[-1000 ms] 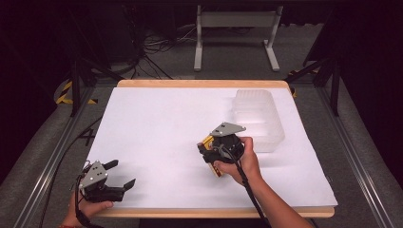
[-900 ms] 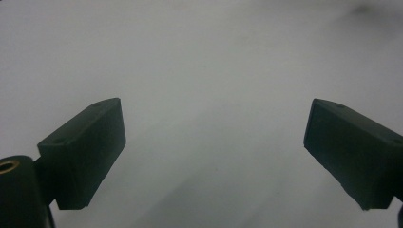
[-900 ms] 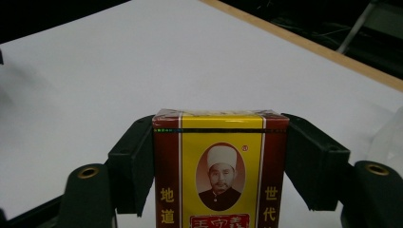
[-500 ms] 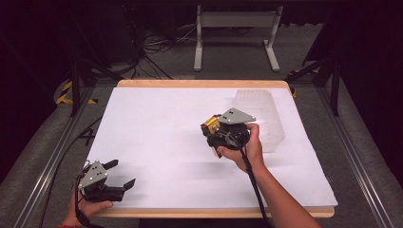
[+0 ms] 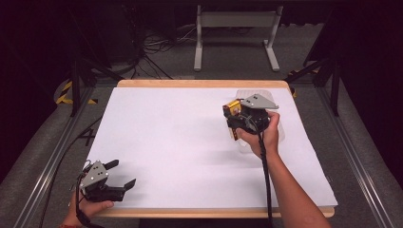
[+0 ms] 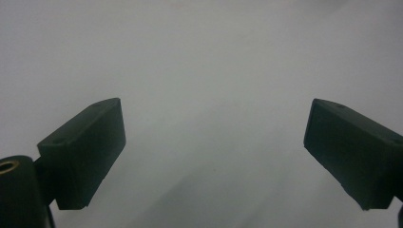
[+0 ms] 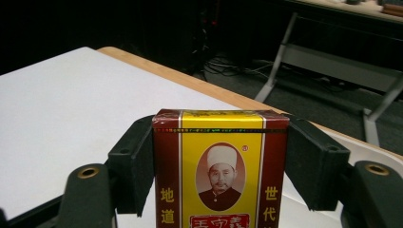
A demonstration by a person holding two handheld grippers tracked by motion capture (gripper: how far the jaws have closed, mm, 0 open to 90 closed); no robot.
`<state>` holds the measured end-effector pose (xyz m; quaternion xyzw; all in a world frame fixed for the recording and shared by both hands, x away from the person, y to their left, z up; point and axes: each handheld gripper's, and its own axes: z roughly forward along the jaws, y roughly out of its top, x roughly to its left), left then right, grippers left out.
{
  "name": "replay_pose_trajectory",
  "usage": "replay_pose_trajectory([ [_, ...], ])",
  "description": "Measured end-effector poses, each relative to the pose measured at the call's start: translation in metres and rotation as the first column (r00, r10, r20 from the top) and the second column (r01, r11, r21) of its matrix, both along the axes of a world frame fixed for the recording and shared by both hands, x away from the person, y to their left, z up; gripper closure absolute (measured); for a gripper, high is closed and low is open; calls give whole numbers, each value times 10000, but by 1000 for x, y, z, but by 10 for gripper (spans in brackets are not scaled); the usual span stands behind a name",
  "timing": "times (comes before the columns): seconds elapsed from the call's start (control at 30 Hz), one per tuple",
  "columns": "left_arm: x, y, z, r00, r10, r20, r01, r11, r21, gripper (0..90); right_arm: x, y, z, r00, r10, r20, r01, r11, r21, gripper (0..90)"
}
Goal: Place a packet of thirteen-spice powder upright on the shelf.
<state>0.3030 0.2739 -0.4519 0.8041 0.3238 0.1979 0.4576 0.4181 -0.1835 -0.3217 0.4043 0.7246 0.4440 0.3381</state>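
Observation:
My right gripper [image 5: 234, 116] is shut on a small red and yellow box [image 5: 232, 107], held above the right part of the white table [image 5: 166, 137] beside a clear plastic tray [image 5: 280, 124]. In the right gripper view the box [image 7: 219, 168] stands upright between both black pads [image 7: 130, 164], its printed front facing the camera. My left gripper [image 5: 121, 175] rests near the table's front left corner, jaws spread wide. The left gripper view has both pads [image 6: 85, 149] far apart over bare white surface, nothing between them.
The clear tray sits at the table's back right, partly hidden behind my right hand. A wooden rim [image 5: 199, 83] borders the table. Beyond the far edge stand a grey metal stand [image 5: 235, 28] and cables on a dark floor.
My right gripper has carried the box up and toward the far right, closer to the clear tray. The left gripper has stayed where it was.

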Motion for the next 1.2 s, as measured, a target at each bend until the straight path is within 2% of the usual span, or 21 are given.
replay_pose_trajectory([
  [0.2,0,1,0,10000,-12,49,12,10000,11,72,14,-22,-9,9976,-688,-56,689,9974,210,326],
  [0.5,-1,0,0,10000,-64,61,63,10000,64,72,20,-44,-18,9923,-1236,3,1236,9917,368,326],
  [0.67,-1,0,0,9999,-95,58,94,9999,87,71,24,-54,-22,9896,-1441,-29,1441,9881,534,326],
  [0.8,-1,0,0,9999,-118,85,117,9999,106,72,26,-57,-24,9878,-1551,-157,1556,9868,447,325],
  [0.97,-1,0,0,9999,-124,75,123,9999,94,71,22,-60,-26,9872,-1571,-281,1579,9870,283,324],
  [1.2,-2,-1,1,9999,-115,96,114,9999,113,71,18,-67,-29,9857,-1619,-472,1634,9861,302,323],
])
